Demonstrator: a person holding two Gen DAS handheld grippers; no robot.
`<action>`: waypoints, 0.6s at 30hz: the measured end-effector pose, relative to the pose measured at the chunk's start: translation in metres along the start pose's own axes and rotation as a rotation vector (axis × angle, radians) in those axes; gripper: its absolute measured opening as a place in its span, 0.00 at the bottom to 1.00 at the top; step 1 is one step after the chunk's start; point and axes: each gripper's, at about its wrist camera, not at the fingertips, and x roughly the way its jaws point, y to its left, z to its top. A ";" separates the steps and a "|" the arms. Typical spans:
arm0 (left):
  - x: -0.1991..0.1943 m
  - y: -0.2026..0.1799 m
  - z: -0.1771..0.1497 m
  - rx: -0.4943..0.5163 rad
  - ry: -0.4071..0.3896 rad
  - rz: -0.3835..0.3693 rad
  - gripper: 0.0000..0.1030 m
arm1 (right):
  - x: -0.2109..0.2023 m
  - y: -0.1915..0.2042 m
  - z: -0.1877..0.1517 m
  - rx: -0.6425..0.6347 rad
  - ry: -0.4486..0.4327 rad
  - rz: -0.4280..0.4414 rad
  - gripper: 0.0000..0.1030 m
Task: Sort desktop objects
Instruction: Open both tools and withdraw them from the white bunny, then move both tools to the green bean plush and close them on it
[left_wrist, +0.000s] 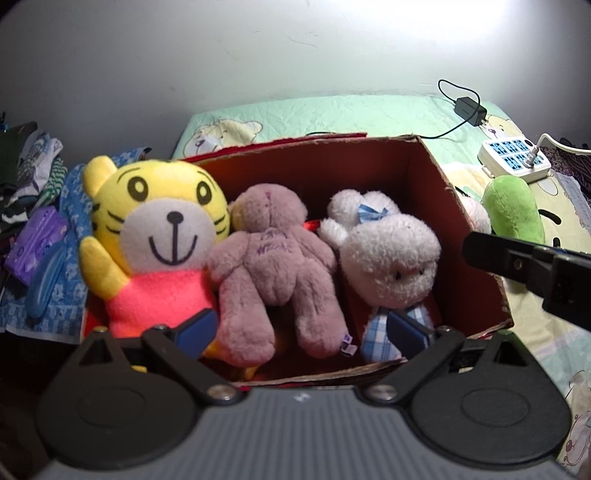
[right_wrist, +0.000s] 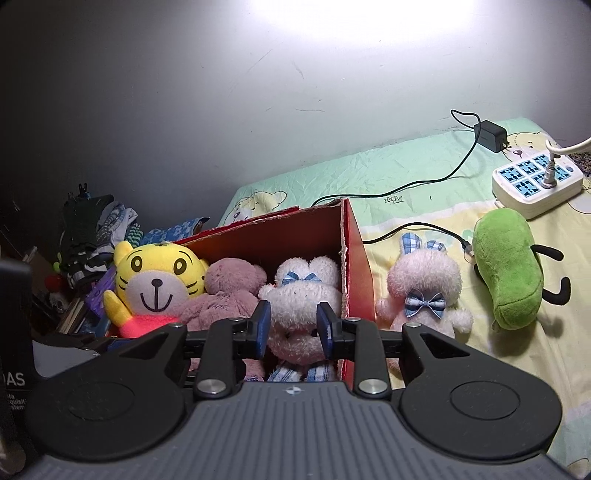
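Left gripper released; right gripper released | box: three plushes; outside: two

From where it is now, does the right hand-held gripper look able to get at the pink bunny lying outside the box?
Probably yes. The right hand-held gripper is open and empty near the box. The pink bunny lies just right of the box wall on the bedsheet, nothing on top; only a thin cable runs behind it.

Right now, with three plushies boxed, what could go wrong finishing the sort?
1. The red box looks nearly full, so the pink bunny or green plush may not seat.
2. A black cable lies beside both; a grab could snag it.
3. The right gripper, jaws open, brackets the white bunny; closing could lift it.
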 end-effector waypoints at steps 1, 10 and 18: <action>-0.002 -0.001 0.000 0.001 -0.002 0.003 0.96 | -0.002 -0.002 0.000 0.005 -0.003 0.003 0.31; -0.015 -0.014 -0.006 -0.037 0.001 0.032 0.96 | -0.009 -0.023 -0.001 0.035 0.014 0.045 0.34; -0.029 -0.034 -0.009 -0.074 -0.003 0.080 0.96 | -0.015 -0.042 0.004 0.021 0.045 0.103 0.35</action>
